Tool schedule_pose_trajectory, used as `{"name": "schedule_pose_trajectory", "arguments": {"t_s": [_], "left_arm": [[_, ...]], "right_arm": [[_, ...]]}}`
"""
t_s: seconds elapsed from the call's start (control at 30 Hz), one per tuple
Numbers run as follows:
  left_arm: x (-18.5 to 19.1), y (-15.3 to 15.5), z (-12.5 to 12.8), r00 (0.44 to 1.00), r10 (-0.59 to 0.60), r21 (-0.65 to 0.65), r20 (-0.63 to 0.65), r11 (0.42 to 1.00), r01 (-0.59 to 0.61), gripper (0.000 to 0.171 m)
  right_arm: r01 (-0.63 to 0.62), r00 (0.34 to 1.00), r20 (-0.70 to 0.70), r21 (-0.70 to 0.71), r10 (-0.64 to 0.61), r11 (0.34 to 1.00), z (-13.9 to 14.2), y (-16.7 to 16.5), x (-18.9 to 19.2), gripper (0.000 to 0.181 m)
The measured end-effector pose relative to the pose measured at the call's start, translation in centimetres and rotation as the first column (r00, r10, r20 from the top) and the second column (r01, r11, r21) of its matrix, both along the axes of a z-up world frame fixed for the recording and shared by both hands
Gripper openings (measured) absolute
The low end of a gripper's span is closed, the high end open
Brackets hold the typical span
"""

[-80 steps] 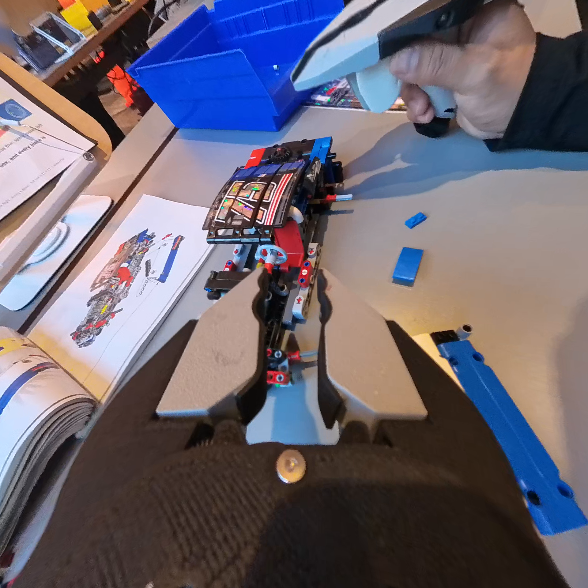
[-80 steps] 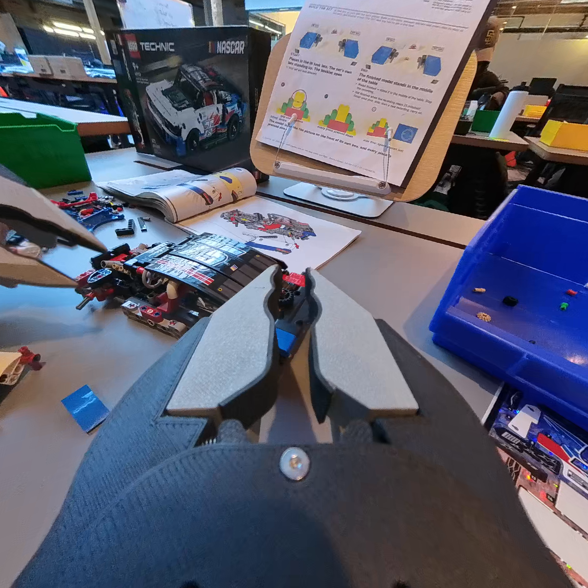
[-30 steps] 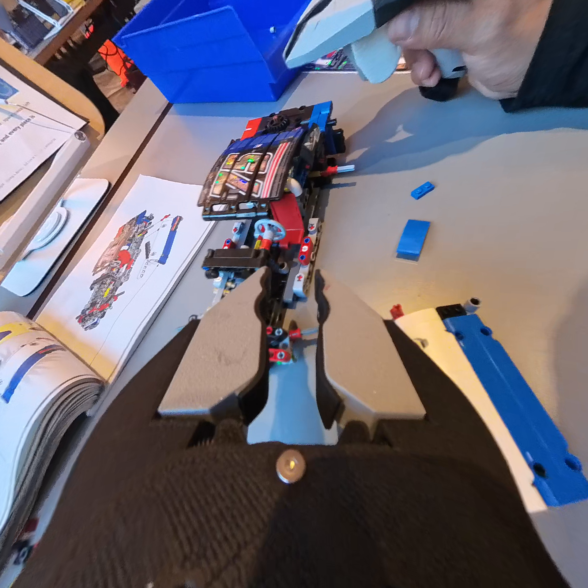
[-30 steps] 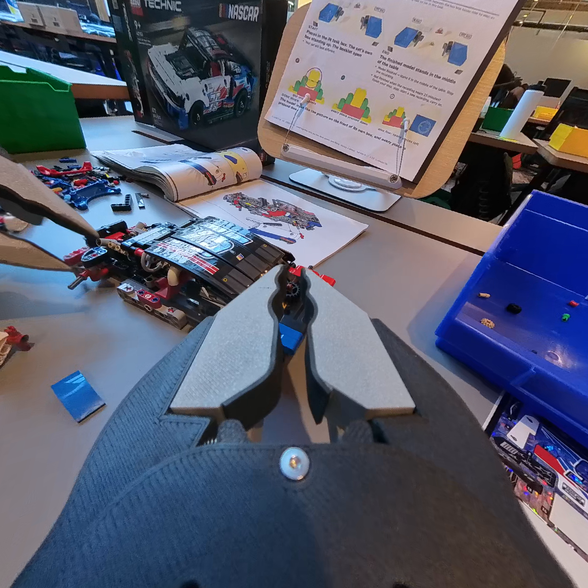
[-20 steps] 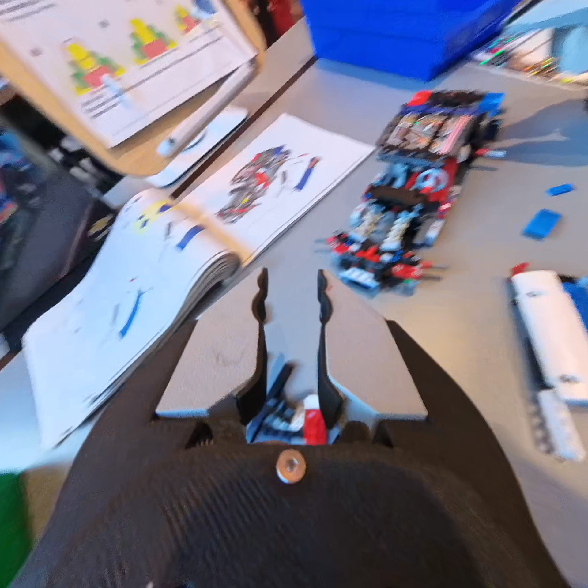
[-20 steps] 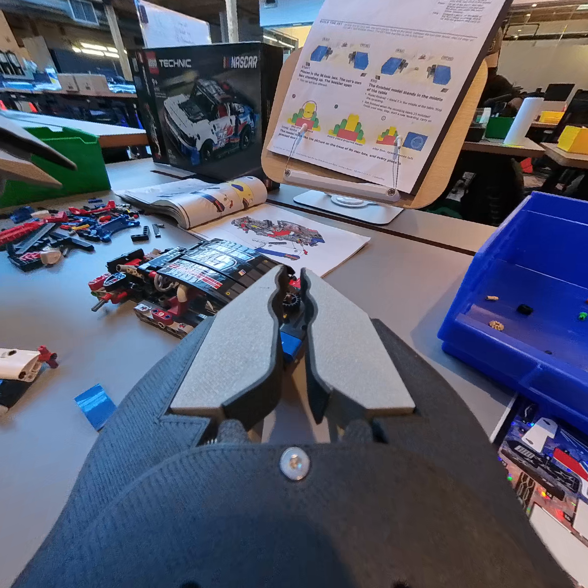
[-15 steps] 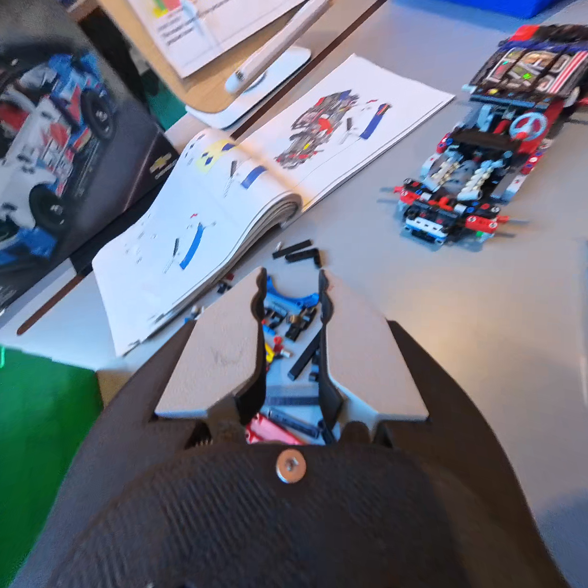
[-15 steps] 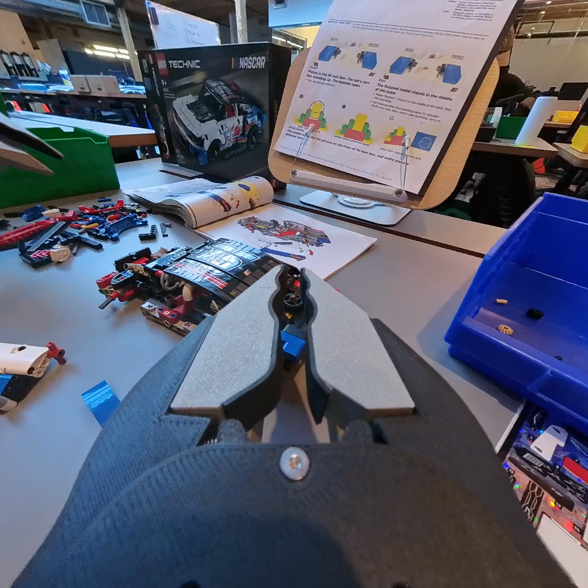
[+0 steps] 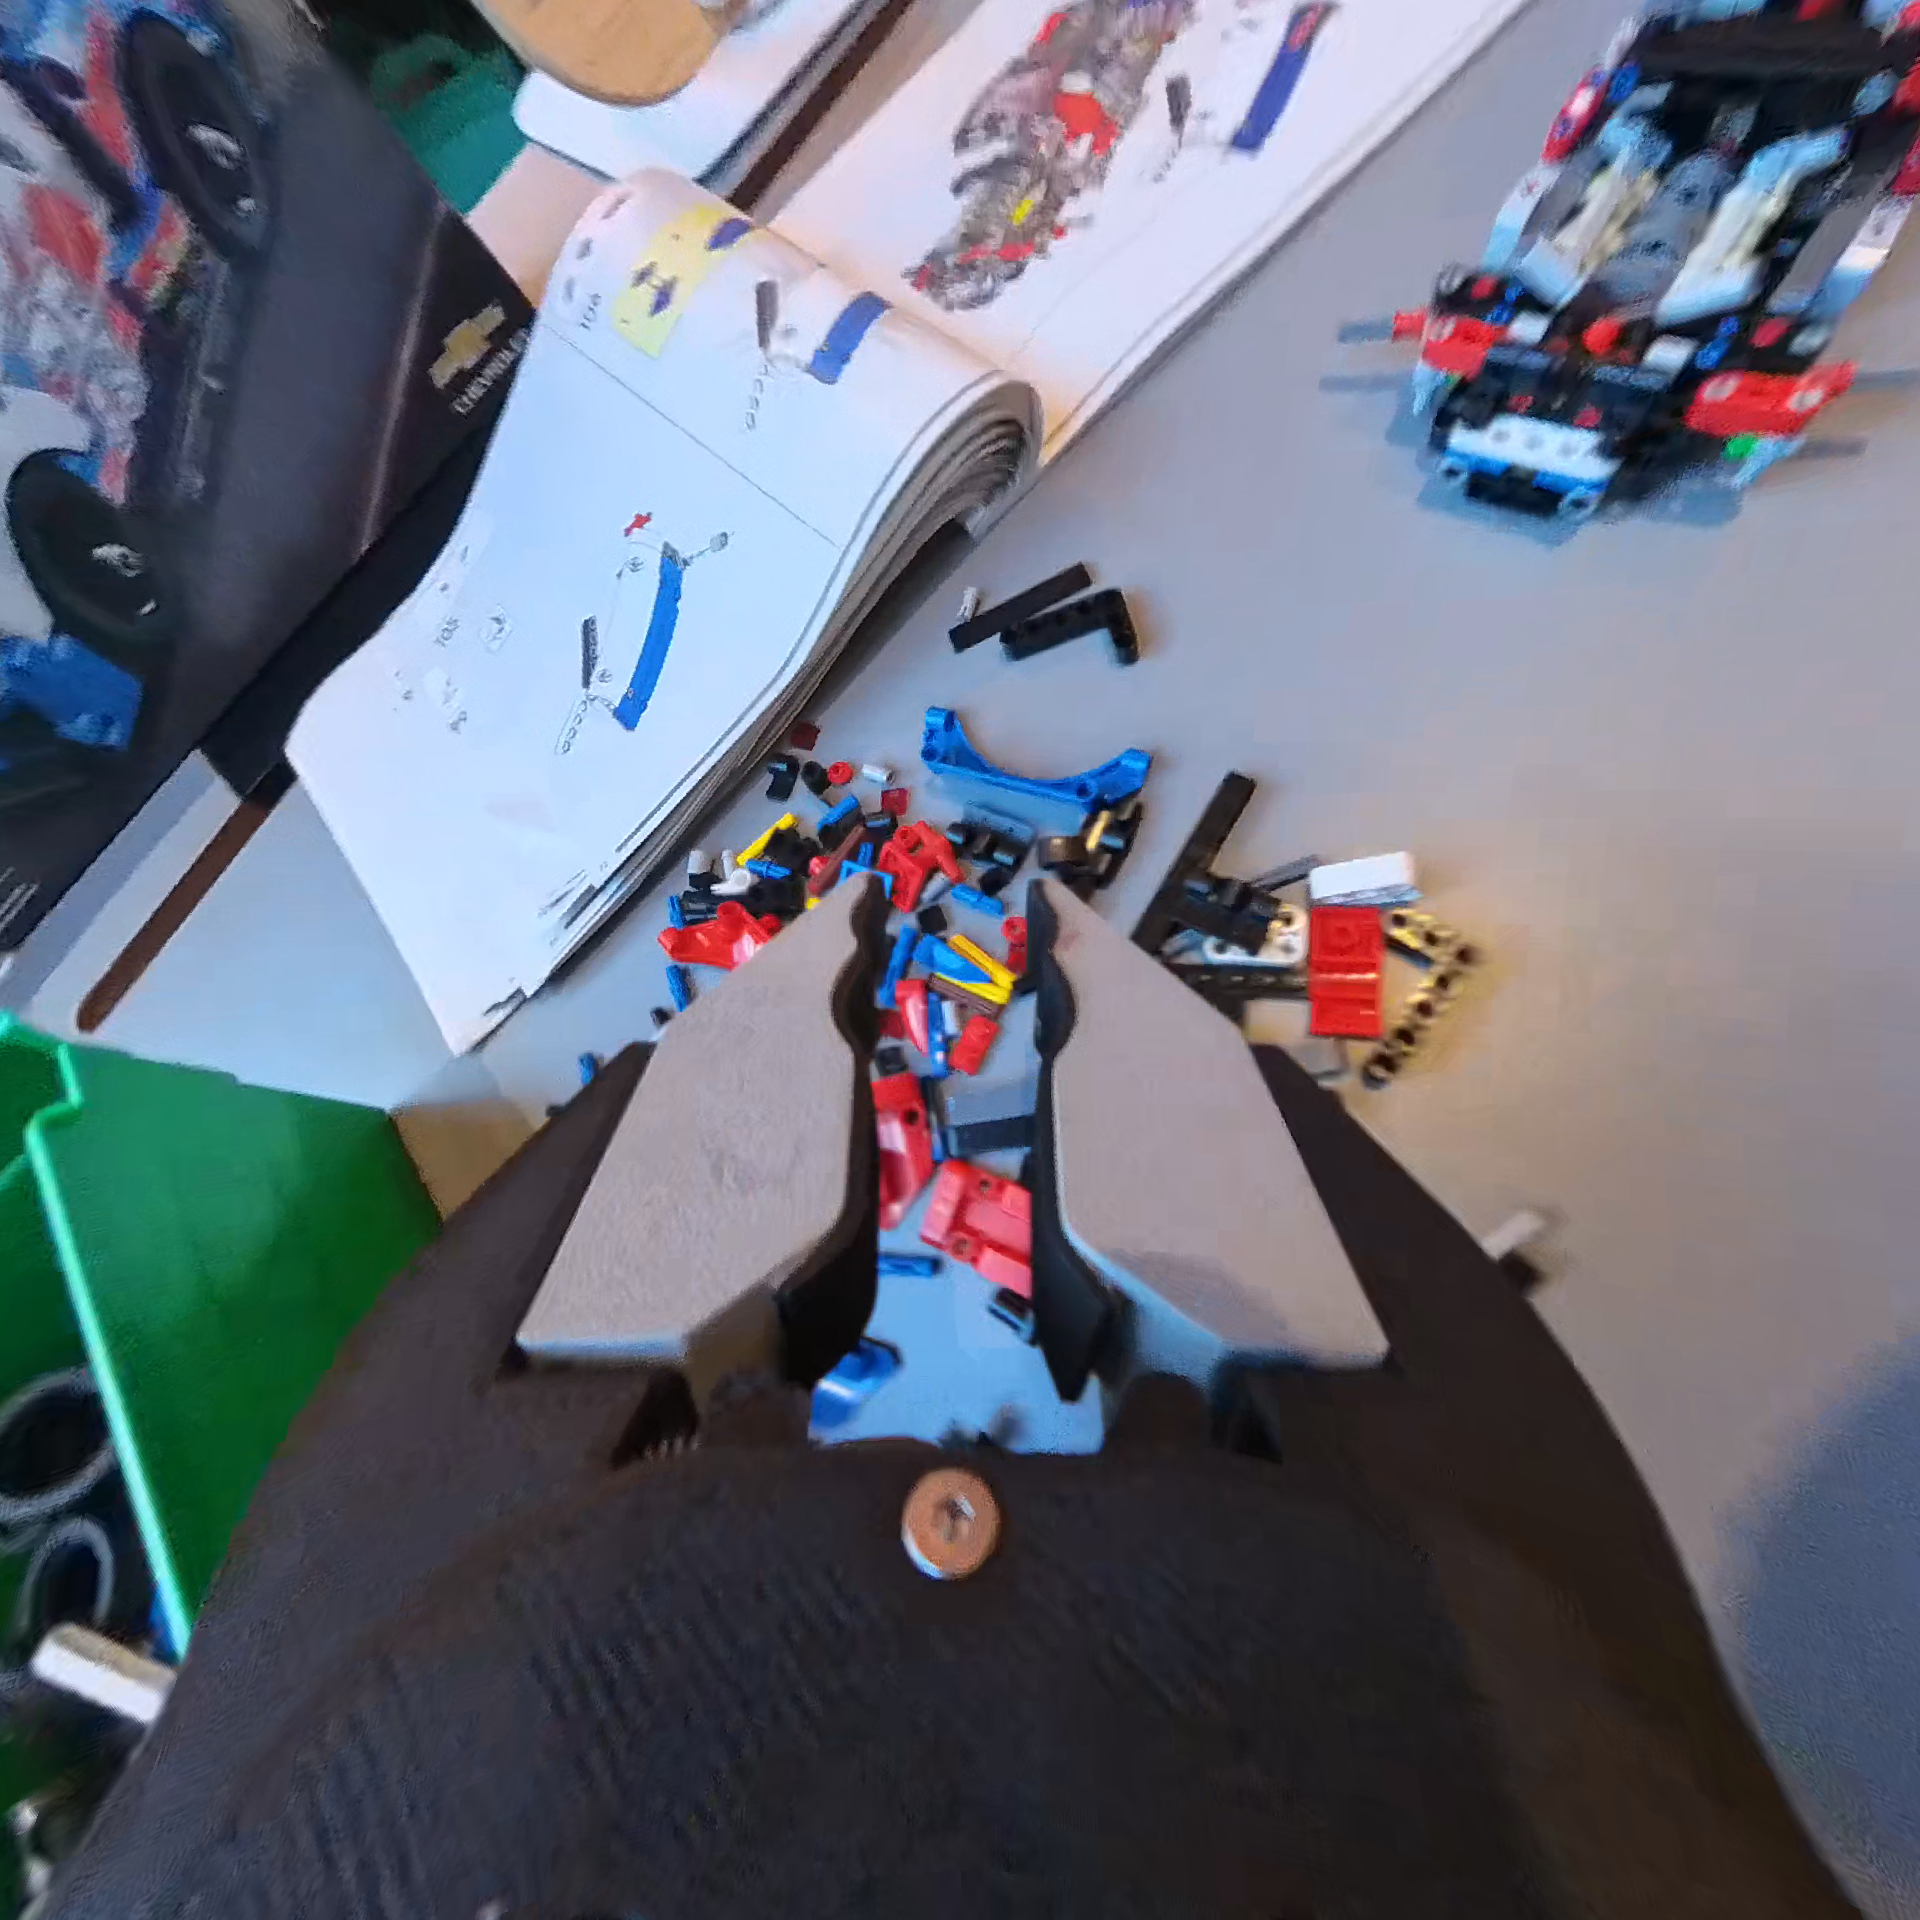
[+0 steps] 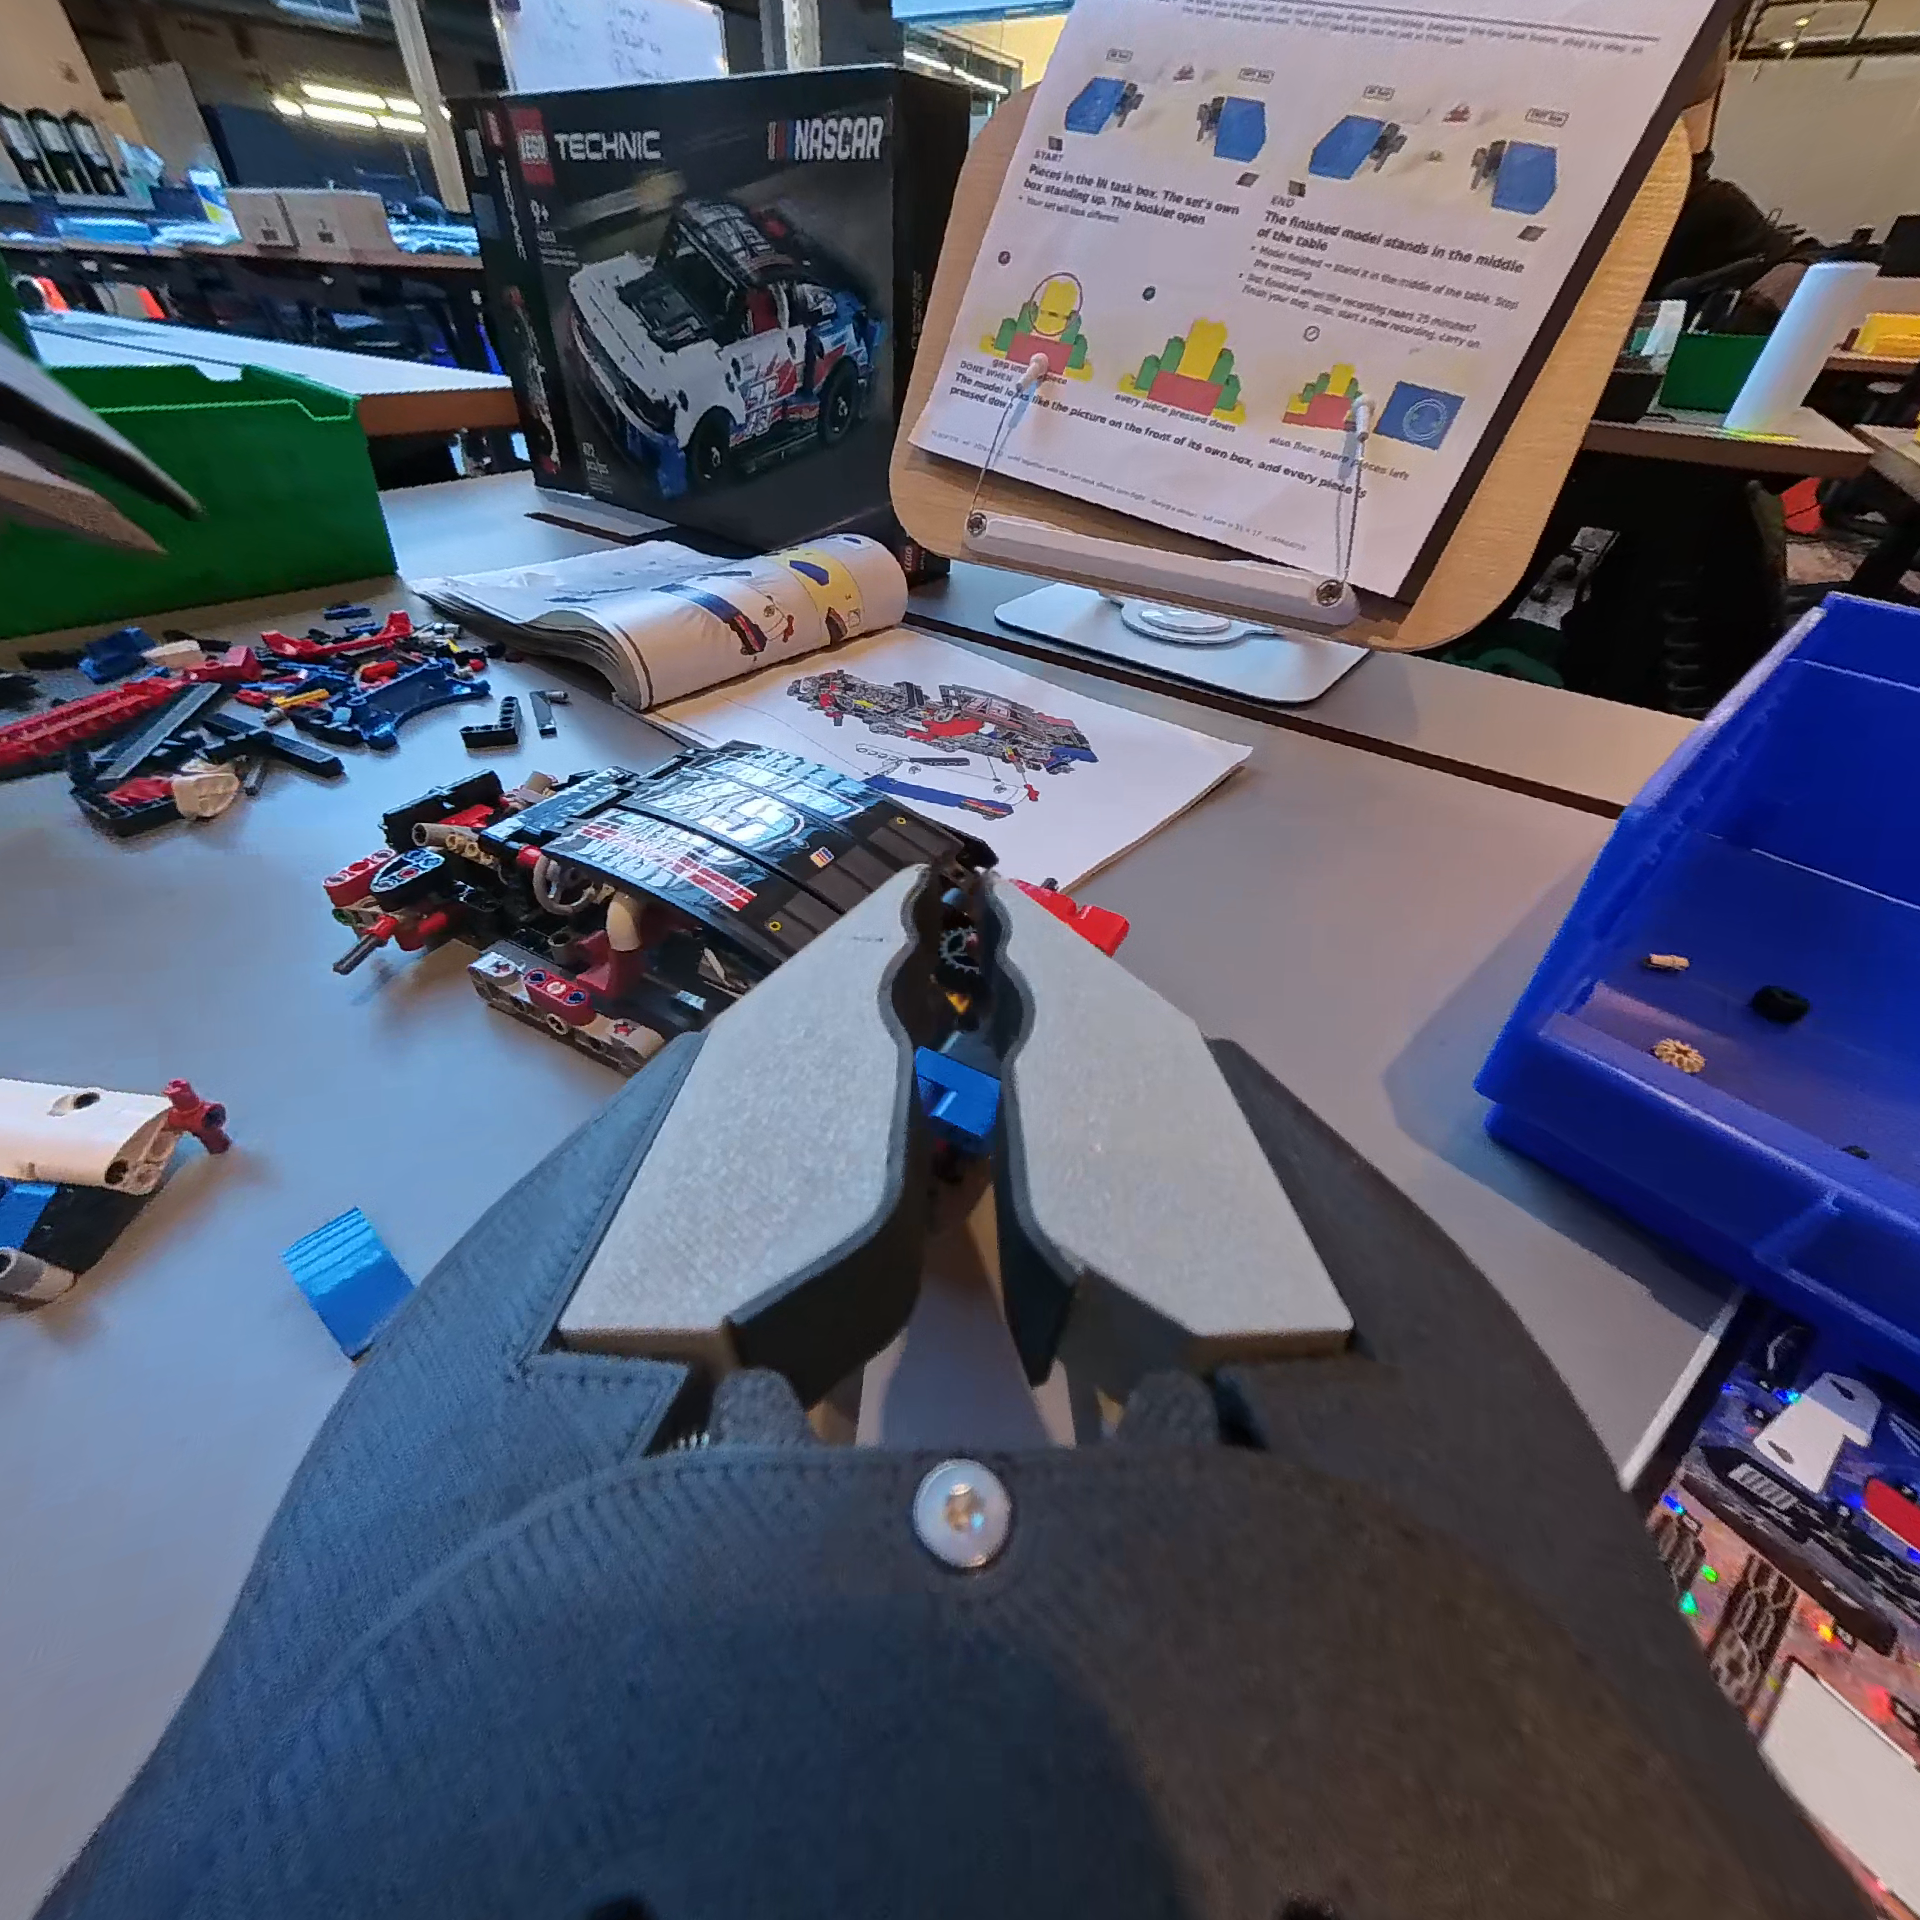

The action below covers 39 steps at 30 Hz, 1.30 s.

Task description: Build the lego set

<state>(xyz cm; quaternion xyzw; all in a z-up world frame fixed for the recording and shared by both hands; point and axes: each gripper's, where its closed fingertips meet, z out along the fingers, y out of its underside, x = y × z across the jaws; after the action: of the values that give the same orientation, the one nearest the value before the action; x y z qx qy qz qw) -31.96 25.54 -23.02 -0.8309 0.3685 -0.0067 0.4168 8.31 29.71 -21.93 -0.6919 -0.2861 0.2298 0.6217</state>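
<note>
The part-built lego car (image 10: 665, 862), with a black stickered roof, lies on the grey table. My right gripper (image 10: 958, 888) is shut on its rear end, with a black gear and a blue piece between the fingers. The car also shows at the upper right of the left wrist view (image 9: 1662, 312). My left gripper (image 9: 953, 902) is open and empty, hovering over a pile of loose pieces (image 9: 925, 873) in red, blue, black and yellow. In the right wrist view the left gripper (image 10: 171, 528) sits at the far left above that pile (image 10: 239, 707).
The open instruction booklet (image 9: 675, 520) lies beside the pile, with the set box (image 10: 707, 301) behind it. A green bin (image 9: 208, 1247) is at the left and a blue bin (image 10: 1766, 935) at the right. A white panel assembly (image 10: 73, 1132) and a blue tile (image 10: 343, 1273) lie near the front. My hands' fingertips stand some 40 centimetres from each other. Measured from the fingertips, the blue tile (image 10: 343, 1273) is 15 centimetres or so from the right gripper and 35 centimetres from the left.
My left gripper has let go of the car's front and swung left to hover over the loose pieces. My right gripper stays shut on the car's rear.
</note>
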Motion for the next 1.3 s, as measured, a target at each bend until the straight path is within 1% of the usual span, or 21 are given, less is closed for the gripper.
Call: {"name": "schedule_pose_trajectory", "arguments": {"t_s": [0.07,0.13,0.2,0.27,0.3,0.43,0.53,0.7,0.8,0.87,0.93,0.97,1.03,1.07,1.13,1.17,1.2,1.23,1.3], "left_arm": [[-0.7,1.8,-1.3,0.998,-0.027,-0.067,-0.053,0.997,0.024,0.025],[-1.0,3.4,-2.4,0.991,-0.080,-0.120,-0.105,0.991,0.067,0.024],[-1.4,4.0,-3.8,0.972,-0.161,-0.193,-0.173,0.973,0.127,0.024],[-2.4,4.7,-5.0,0.946,-0.205,-0.247,-0.253,0.959,0.141,0.024],[-2.6,4.9,-5.5,0.937,-0.224,-0.274,-0.269,0.950,0.149,0.024],[-2.3,5.3,-6.9,0.931,-0.260,-0.349,-0.257,0.923,0.161,0.025],[-2.3,5.7,-7.6,0.928,-0.259,-0.358,-0.268,0.921,0.154,0.021],[-2.1,5.8,-7.9,0.936,-0.268,-0.373,-0.231,0.912,0.169,0.012],[-2.6,5.3,-8.0,0.938,-0.269,-0.401,-0.217,0.901,0.166,0.011],[-2.9,4.8,-7.6,0.946,-0.270,-0.404,-0.181,0.897,0.178,0.011],[-2.7,4.5,-6.2,0.953,-0.278,-0.343,-0.118,0.912,0.224,0.010],[-2.3,4.3,-4.9,0.953,-0.295,-0.275,-0.076,0.925,0.264,0.010],[-1.0,3.5,-1.4,0.938,-0.347,-0.078,-0.004,0.935,0.345,0.010],[-0.3,3.1,0.4,0.933,-0.361,0.025,0.004,0.932,0.361,0.010],[0.8,2.1,3.7,0.938,-0.342,0.214,-0.056,0.914,0.346,0.010],[1.5,1.6,5.3,0.943,-0.310,0.316,-0.120,0.889,0.332,0.011],[2.5,0.7,6.8,0.938,-0.281,0.413,-0.203,0.844,0.342,0.011],[3.7,-0.1,8.2,0.925,-0.240,0.498,-0.295,0.788,0.363,0.011],[6.5,-1.8,9.9,0.876,-0.139,0.612,-0.462,0.665,0.428,0.010]], "right_arm": [[-0.018,1.000,-0.007,-0.002,0.018,1.000,0.0,0.0,-0.2,0.003],[-0.034,0.999,-0.019,-0.010,0.034,0.999,0.1,0.1,-0.4,0.003],[-0.046,0.998,-0.039,-0.019,0.045,0.999,0.1,0.1,-0.4,0.003],[-0.053,0.996,-0.066,-0.021,0.051,0.998,0.4,0.1,-0.3,0.003],[-0.058,0.995,-0.078,-0.027,0.056,0.998,0.4,0.1,-0.3,0.003],[-0.061,0.994,-0.099,-0.037,0.057,0.997,0.4,0.1,-0.1,0.003],[-0.055,0.994,-0.102,-0.035,0.051,0.998,0.5,0.1,0.0,0.002],[-0.047,0.992,-0.116,-0.037,0.043,0.998,0.5,0.2,0.2,0.002],[-0.047,0.992,-0.121,-0.037,0.042,0.998,0.6,0.2,0.3,0.002],[-0.045,0.992,-0.119,-0.038,0.040,0.998,0.5,0.2,0.3,0.002],[-0.043,0.993,-0.115,-0.037,0.039,0.998,0.5,0.2,0.3,0.002],[-0.042,0.993,-0.114,-0.036,0.038,0.998,0.5,0.1,0.3,0.002],[-0.042,0.993,-0.110,-0.036,0.038,0.998,0.5,0.1,0.2,0.002],[-0.042,0.993,-0.109,-0.036,0.037,0.998,0.5,0.1,0.2,0.002],[-0.039,0.994,-0.107,-0.027,0.036,0.999,0.6,0.1,0.3,0.002],[-0.037,0.994,-0.107,-0.016,0.035,0.999,0.8,0.0,0.3,0.001],[-0.036,0.994,-0.108,-0.005,0.035,0.999,1.0,-0.1,0.3,0.001],[-0.038,0.993,-0.110,0.003,0.038,0.999,1.2,-0.2,0.3,0.001],[-0.049,0.992,-0.112,0.023,0.052,0.999,1.7,-0.6,-0.1,0.002]]}}
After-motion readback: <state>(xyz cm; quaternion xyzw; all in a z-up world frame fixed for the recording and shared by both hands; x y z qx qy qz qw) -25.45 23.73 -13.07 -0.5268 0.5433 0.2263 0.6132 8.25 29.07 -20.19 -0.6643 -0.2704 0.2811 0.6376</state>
